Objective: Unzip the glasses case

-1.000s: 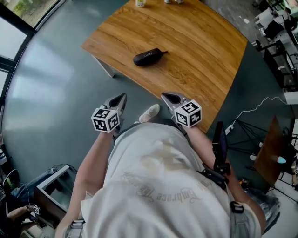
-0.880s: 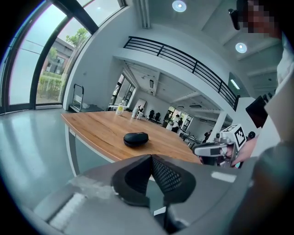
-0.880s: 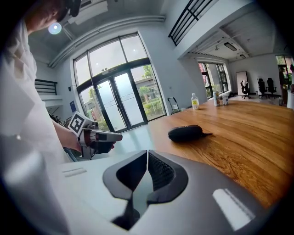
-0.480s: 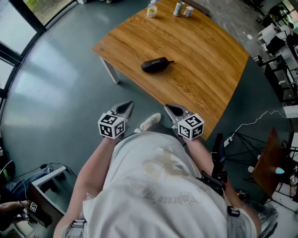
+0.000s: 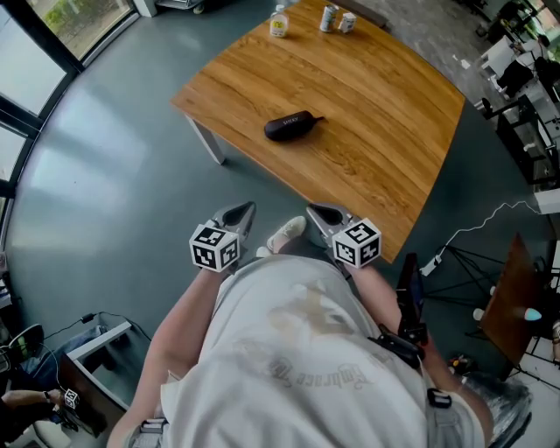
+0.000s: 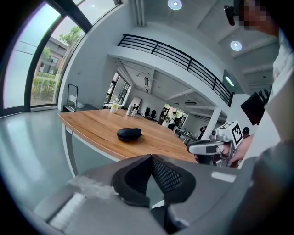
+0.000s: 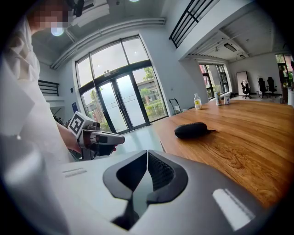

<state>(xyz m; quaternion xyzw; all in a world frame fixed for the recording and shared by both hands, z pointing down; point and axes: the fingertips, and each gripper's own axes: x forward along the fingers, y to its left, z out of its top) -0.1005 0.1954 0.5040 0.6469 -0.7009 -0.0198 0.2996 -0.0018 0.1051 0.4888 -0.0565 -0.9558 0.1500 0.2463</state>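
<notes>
A black zipped glasses case lies on the wooden table, its pull tab pointing right. It also shows as a dark oval in the left gripper view and the right gripper view. My left gripper and right gripper hang side by side in front of the person's chest, short of the table's near edge and well away from the case. Both are shut with nothing between the tips, as seen for the left gripper and the right gripper.
A bottle and two cans stand at the table's far end. A shoe shows on the grey floor between the grippers. A white cable and dark equipment lie to the right; glass walls stand to the left.
The head view has shifted, so the bottle and cans at the table's far end now show. Both grippers sit slightly lower in the picture and stay shut. The case has not moved.
</notes>
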